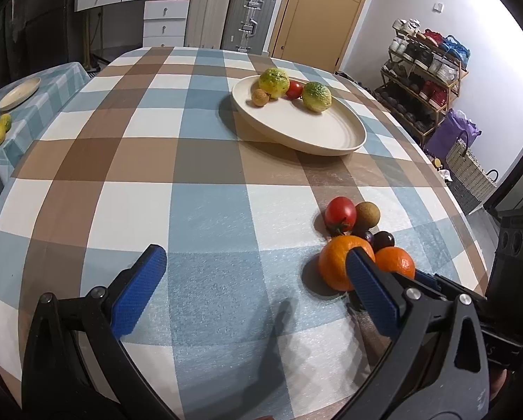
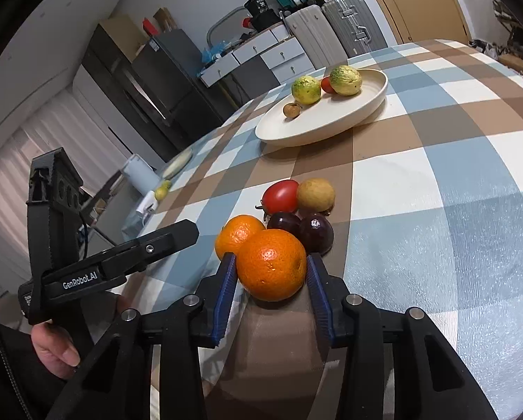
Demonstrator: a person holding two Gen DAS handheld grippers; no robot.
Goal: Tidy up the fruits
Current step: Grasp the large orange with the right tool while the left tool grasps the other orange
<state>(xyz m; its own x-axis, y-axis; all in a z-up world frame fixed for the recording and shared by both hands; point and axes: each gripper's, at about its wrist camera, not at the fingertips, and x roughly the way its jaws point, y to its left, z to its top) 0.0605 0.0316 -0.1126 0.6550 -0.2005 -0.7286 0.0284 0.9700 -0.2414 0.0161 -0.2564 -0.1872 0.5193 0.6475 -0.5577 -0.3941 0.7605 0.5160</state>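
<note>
Fruits sit in two groups. Near cluster: two oranges [image 2: 272, 264], one tomato [image 2: 281, 196], one brown fruit [image 2: 315, 194], two dark plums [image 2: 316, 232], partly hidden behind each other. Plate [image 2: 331, 119] holds four more. Right claw [image 2: 271, 273] brackets the front orange, contact unclear. Left claw [image 1: 257, 262] gapes wide, empty. Open bench [image 1: 156, 161] lies left of both groups.

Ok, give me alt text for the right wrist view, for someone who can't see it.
The right hand-held gripper brackets an orange on a checked tablecloth, its blue pads beside the fruit. Behind sit another orange, two dark plums, a tomato and a brown fruit; farther back, a cream plate holds more fruit.
</note>
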